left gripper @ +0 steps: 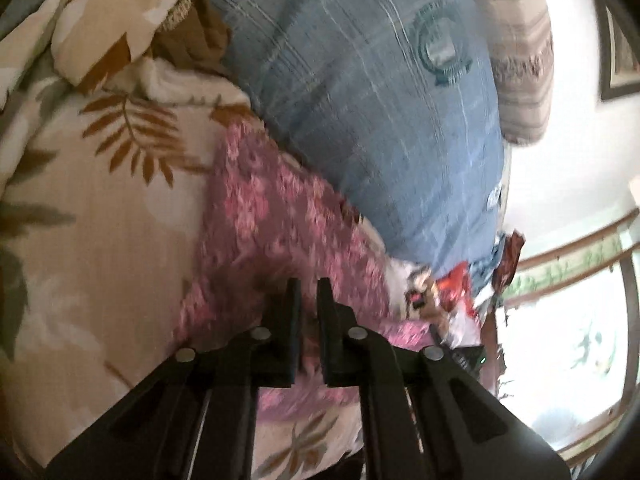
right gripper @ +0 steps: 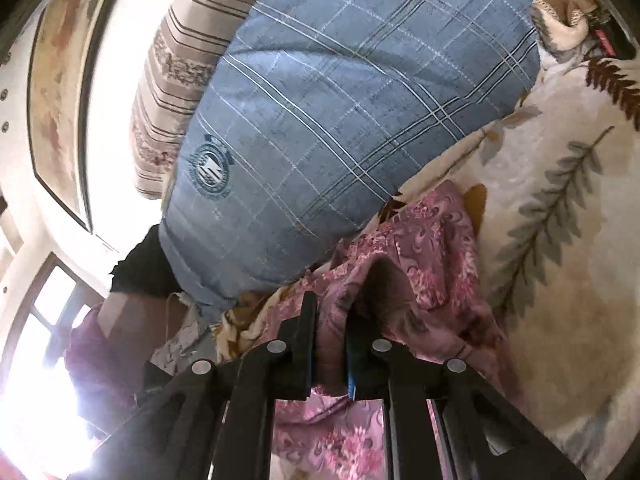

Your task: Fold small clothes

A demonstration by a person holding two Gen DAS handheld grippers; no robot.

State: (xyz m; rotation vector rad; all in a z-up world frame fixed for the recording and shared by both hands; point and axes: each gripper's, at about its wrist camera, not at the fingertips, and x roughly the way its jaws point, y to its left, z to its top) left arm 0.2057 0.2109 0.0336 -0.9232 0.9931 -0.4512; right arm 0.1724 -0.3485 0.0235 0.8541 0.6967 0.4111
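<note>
Leafy bedsheet (right gripper: 560, 260), blue pillow (right gripper: 328, 112) behind. Pink flowery cloth (right gripper: 420, 240) lies on sheet – long way toward pillow. Left gripper (left gripper: 309, 292), right gripper (right gripper: 332, 312) – both pinched tight on cloth.

Support surface: bed covered by a cream bedsheet (left gripper: 100, 216) (right gripper: 560, 280) printed with brown and grey-green fern leaves. On it, far side: large blue checked pillow (left gripper: 360, 112) (right gripper: 328, 112) with a round crest. Behind that, a beige striped pillow (left gripper: 516, 52) (right gripper: 172, 92), partly hidden. Pink floral garment (left gripper: 280, 232) (right gripper: 420, 248) lies crumpled on the sheet, one edge against the blue pillow. Left view blurred.
</note>
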